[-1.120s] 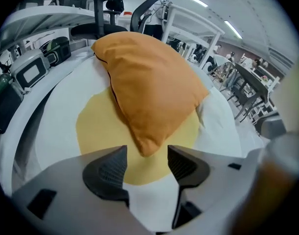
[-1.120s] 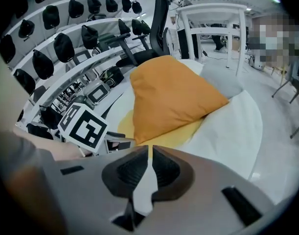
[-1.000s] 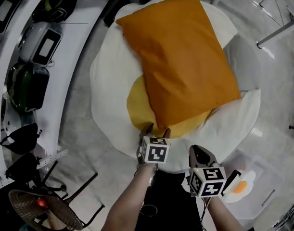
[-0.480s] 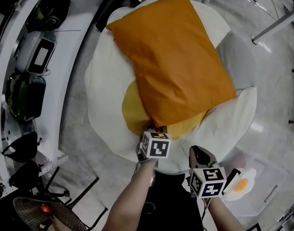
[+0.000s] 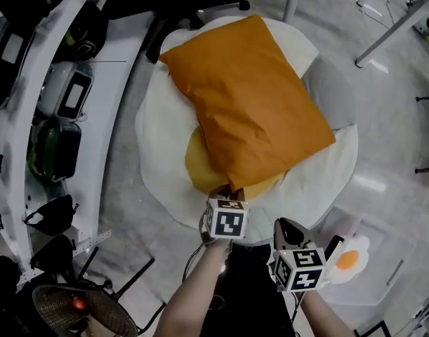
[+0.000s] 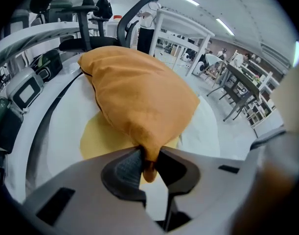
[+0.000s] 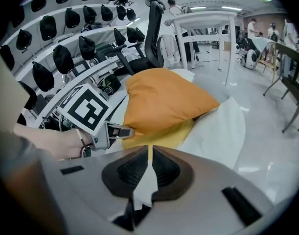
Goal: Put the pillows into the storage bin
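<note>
On the egg cushion [image 5: 161,153], orange pillow [image 5: 249,97]; open floor [image 5: 390,118] rightward.

Orange pillow [image 5: 249,104]: matt cloth, faintly creased. Egg-shaped cushion [image 5: 161,146]: white and yellow matt cloth, smooth. Floor [image 5: 390,160]: grey, polished, glossy. Left gripper [image 6: 149,156]: matt grey plastic, textured dark pads [image 6: 124,169].

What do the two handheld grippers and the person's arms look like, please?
The left gripper and the right gripper each have a grey body, dark ribbed pads and a white cube with black square markers. The forearms show no sleeves.
</note>
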Demonstrator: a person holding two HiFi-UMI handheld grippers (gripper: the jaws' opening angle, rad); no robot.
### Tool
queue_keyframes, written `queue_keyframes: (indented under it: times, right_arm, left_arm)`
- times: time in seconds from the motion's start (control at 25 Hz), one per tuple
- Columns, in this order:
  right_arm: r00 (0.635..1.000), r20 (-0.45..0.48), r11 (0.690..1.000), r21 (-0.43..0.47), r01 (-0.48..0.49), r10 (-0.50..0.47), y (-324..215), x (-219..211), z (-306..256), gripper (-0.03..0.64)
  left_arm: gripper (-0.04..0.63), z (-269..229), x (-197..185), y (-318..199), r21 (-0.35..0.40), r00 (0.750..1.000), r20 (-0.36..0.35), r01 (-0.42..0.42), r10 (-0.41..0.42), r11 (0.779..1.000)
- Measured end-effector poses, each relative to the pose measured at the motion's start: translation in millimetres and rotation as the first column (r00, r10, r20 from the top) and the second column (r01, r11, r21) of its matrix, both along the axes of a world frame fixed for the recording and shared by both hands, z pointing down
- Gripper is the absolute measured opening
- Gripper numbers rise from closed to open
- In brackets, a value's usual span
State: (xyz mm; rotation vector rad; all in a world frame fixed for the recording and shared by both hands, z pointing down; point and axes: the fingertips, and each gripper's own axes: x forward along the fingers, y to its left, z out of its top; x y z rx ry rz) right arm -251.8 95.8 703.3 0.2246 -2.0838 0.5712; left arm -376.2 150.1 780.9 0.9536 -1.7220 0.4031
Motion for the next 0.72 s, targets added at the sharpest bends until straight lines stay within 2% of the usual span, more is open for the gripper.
queue_keyframes:
  times: [0.24, 0.36, 0.48, 0.6, 0.72]
  right_arm:
    - [0.998, 0.018, 0.998, 0.017, -0.062, 0.061, -3.0, 24.8, -58.3, 0.026]
    - [0.993, 0.019, 0.993, 0.028, -0.115, 0.115, -9.8, 40.6, -85.7, 0.026]
    - [0.985, 0.014, 0.985, 0.023, -0.171, 0.171, -16.0, 60.5, -108.0, 0.026]
    - [0.974, 0.005, 0.974, 0.007, -0.228, 0.228, -18.3, 79.9, -127.8, 0.026]
    - [0.964, -0.003, 0.964, 0.015, -0.265, 0.265, -20.5, 100.4, -148.8, 0.026]
  left_arm:
    - [0.061, -64.9, 40.3, 12.4, -0.017, 0.999, -0.014, -0.053, 0.052, 0.998]
    - [0.060, -93.5, 61.7, 20.3, -0.032, 0.995, -0.027, -0.095, 0.094, 0.995]
    - [0.058, -116.4, 79.5, 26.6, -0.042, 0.994, -0.051, -0.102, 0.100, 0.994]
    - [0.057, -145.5, 89.0, 21.3, -0.036, 0.992, -0.069, -0.106, 0.103, 0.994]
    - [0.054, -179.0, 99.3, 6.4, -0.013, 0.985, -0.058, -0.163, 0.162, 0.987]
